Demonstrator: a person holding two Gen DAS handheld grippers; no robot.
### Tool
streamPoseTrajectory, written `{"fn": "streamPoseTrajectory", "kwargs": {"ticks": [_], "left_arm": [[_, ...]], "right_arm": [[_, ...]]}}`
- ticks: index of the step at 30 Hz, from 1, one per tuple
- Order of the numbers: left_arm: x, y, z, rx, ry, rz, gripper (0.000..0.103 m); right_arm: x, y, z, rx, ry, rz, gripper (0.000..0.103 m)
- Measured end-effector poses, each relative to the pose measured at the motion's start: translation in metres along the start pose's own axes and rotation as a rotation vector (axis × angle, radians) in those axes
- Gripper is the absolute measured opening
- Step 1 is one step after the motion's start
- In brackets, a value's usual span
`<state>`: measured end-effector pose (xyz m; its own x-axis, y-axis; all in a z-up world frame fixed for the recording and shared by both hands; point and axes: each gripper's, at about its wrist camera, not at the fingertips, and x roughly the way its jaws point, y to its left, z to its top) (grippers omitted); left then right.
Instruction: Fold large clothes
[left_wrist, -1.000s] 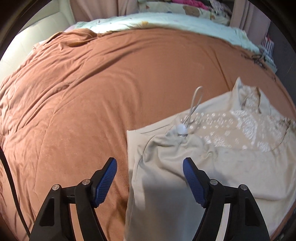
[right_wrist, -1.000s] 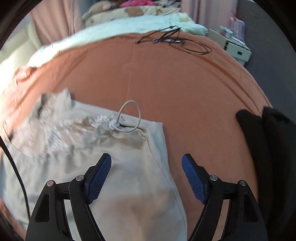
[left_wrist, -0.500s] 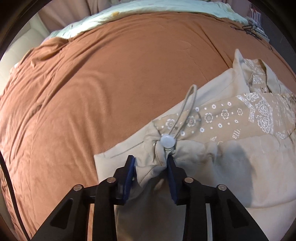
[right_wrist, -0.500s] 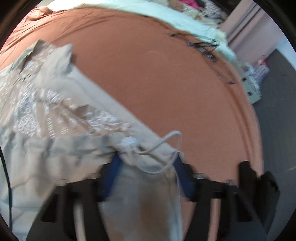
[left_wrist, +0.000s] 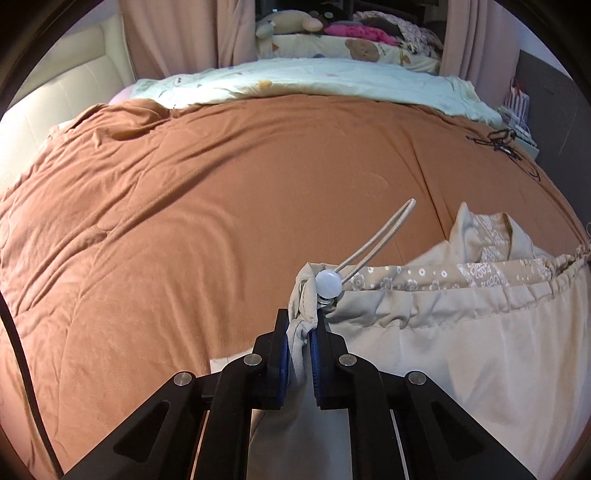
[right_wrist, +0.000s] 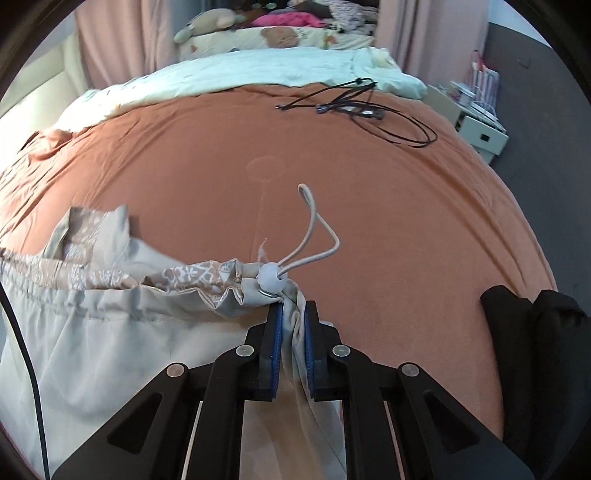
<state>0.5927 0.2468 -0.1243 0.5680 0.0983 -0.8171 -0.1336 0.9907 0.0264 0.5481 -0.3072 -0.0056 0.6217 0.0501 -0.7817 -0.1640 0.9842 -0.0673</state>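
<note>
Two corners of the hem are pinched, one per tool, and that is as far as I judge the fold to have got: no fold line is laid yet, and the lift, carry-over and smoothing are all left.

Left wrist view: I see the beige garment (left_wrist: 461, 350) filling the 3 to 5 o'clock part of the frame, lying on the brown bedspread (left_wrist: 221, 206). Its drawstring hem runs from centre out to 3 o'clock, taut and raised off the bed. The left gripper (left_wrist: 300, 341) is closing, its blue pads clamped on a bunched fold of hem cloth just below the white cord stopper (left_wrist: 328, 284). The cord loop (left_wrist: 380, 236) sticks out toward 1 o'clock, free of the pads. The collar end of the garment rests on the bed at about 2 o'clock.

Right wrist view: the same garment occupies 8 to 10 o'clock, hem stretched from the left edge to centre. The right gripper (right_wrist: 293, 325) is likewise closing, pads pressed onto gathered cloth directly under the second cord stopper (right_wrist: 269, 278); its loop (right_wrist: 314, 236) curls toward 12 o'clock. Black cables (right_wrist: 362, 107) lie well apart at 1 o'clock, and dark clothing (right_wrist: 532, 339) sits at 4 o'clock on the bed edge.
</note>
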Motion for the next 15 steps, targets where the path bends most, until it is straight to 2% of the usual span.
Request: {"fn": "streamPoseTrajectory", "kwargs": {"ticks": [6,9,11,12,13,15], "left_arm": [[0.029,-0.002,0.002,-0.031,0.043,0.050,0.011],[0.052,-0.002,0.000,-0.044,0.105,0.058,0.014],[0.068,-0.005,-0.001,-0.030,0.159,0.083,0.025],[0.067,-0.006,-0.001,-0.026,0.153,0.092,0.026],[0.064,-0.005,0.000,-0.029,0.148,0.096,0.032],[0.053,0.000,0.000,-0.055,0.138,0.079,0.042]], "right_arm": [[0.024,0.003,-0.011,0.041,0.017,-0.026,0.007],[0.043,0.004,-0.007,0.055,0.051,-0.036,0.008],[0.054,0.001,-0.003,0.064,0.074,-0.043,0.016],[0.056,0.000,-0.003,0.076,0.088,-0.052,0.025],[0.054,-0.002,0.000,0.087,0.087,-0.059,0.030],[0.043,-0.008,0.001,0.107,0.053,-0.061,0.052]]}}
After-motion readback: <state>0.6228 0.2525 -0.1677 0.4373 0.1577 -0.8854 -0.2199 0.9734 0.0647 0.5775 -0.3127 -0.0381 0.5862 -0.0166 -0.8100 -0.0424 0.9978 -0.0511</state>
